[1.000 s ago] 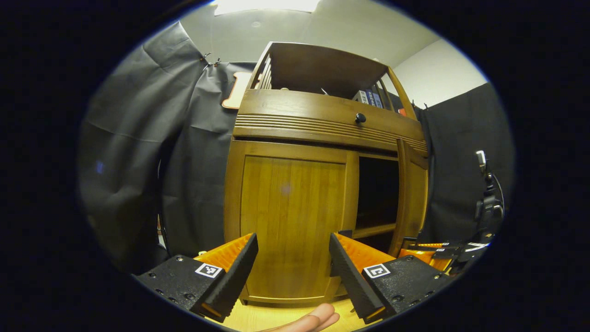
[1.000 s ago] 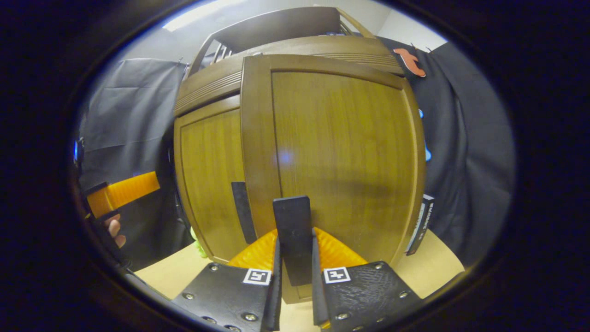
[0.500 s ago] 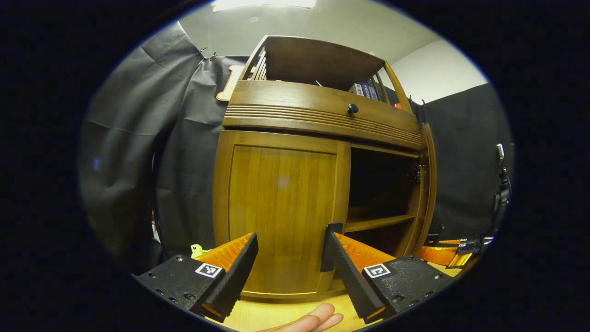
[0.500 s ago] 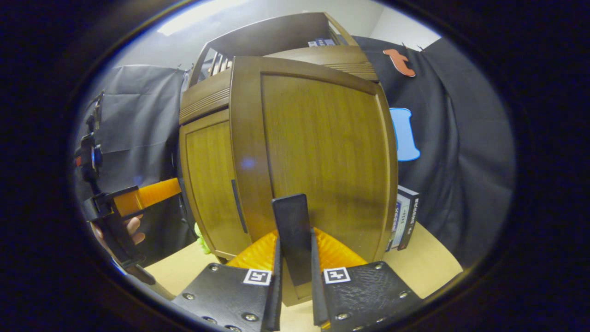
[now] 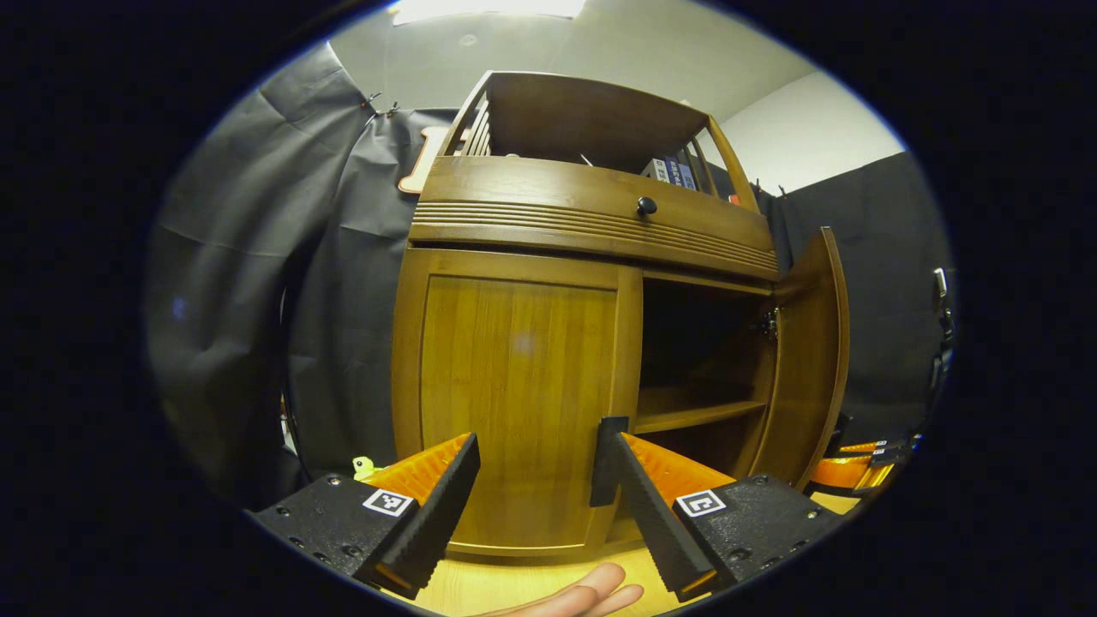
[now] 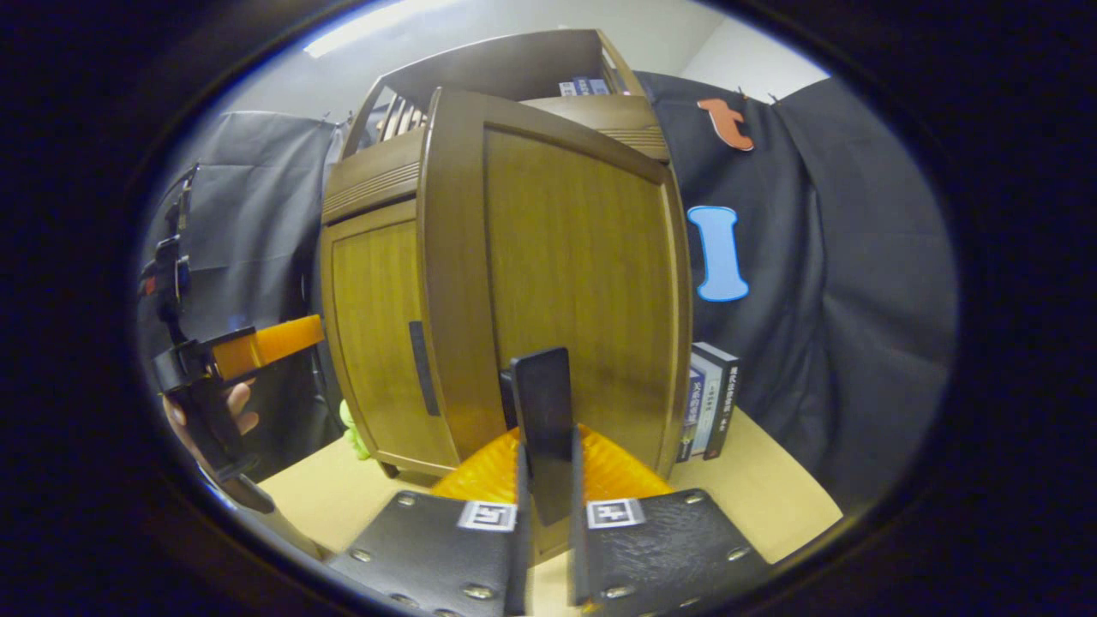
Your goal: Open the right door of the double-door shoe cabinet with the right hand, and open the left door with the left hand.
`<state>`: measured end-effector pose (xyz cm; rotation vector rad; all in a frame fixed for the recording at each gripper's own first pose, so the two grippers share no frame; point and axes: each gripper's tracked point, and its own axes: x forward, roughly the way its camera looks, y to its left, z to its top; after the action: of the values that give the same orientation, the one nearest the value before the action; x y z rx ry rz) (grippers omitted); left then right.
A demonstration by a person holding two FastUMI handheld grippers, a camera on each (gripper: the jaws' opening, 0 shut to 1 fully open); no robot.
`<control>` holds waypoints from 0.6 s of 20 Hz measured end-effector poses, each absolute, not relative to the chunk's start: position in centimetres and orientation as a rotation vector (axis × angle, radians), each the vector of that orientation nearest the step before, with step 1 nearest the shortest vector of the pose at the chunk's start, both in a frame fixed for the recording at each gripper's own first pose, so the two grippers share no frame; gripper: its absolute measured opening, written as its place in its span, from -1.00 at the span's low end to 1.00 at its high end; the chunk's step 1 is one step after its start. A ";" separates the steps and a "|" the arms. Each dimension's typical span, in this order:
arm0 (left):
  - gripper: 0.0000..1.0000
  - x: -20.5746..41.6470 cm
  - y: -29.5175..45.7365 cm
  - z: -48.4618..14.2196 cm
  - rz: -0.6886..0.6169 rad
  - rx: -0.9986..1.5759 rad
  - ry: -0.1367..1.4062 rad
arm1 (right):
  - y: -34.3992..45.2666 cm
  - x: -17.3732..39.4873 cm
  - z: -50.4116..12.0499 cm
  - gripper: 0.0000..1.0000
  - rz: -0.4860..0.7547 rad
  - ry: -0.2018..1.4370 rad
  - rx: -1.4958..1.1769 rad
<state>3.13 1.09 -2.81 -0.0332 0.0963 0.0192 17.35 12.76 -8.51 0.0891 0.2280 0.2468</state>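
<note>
In the left gripper view, the shoe cabinet stands on a light wood floor. Its right door is swung wide open. You can see the dark inside and a shelf in there. So the first half of the job looks about done. The left door is shut flat against the cabinet. That half is not done yet. The left gripper is in front of the left door, and its fingers are spread wide apart with nothing between them. The left door's dark handle sits just beside the finger on the right side of this view. I cannot tell if they touch. Next, I think this gripper must close on that handle and pull. A drawer with a small black knob is above the doors. Some books sit on the top shelf. A fingertip pokes in at the bottom.

In the right gripper view, the right door is close up and turned out from the cabinet. The right gripper has its fingers squeezed on the right door's dark handle. The left door behind is closed, with its own handle showing. The left gripper waits off to the side, held by a hand. A few books stand on the floor by the cabinet.
</note>
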 end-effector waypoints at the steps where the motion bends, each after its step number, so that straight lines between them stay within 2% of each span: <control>1: 0.84 3.1 1.0 -2.9 0.017 -0.031 0.096 | 12.8 17.4 -8.6 -0.69 0.245 0.230 0.082; 4: 0.92 3.3 0.8 -3.0 0.015 -0.027 0.099 | 11.3 16.9 -8.7 -0.70 0.214 0.228 0.075; 6: 0.92 3.4 0.6 -3.1 0.015 -0.021 0.100 | 10.5 16.7 -8.6 -0.70 0.189 0.223 0.069; 7: 0.84 3.4 0.5 -3.2 0.013 -0.018 0.101 | 10.0 16.7 -8.5 -0.70 0.174 0.222 0.065; 11: 0.92 3.5 -0.1 -3.6 0.004 -0.010 0.108 | 8.1 16.3 -8.3 -0.70 0.115 0.217 0.047; 12: 0.84 3.6 -0.4 -3.6 -0.001 -0.010 0.107 | 7.3 16.4 -8.3 -0.72 0.096 0.218 0.039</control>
<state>3.57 -0.35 -3.60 -0.0100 0.1068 -0.0013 16.37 7.27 -8.32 0.0390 0.2175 0.0957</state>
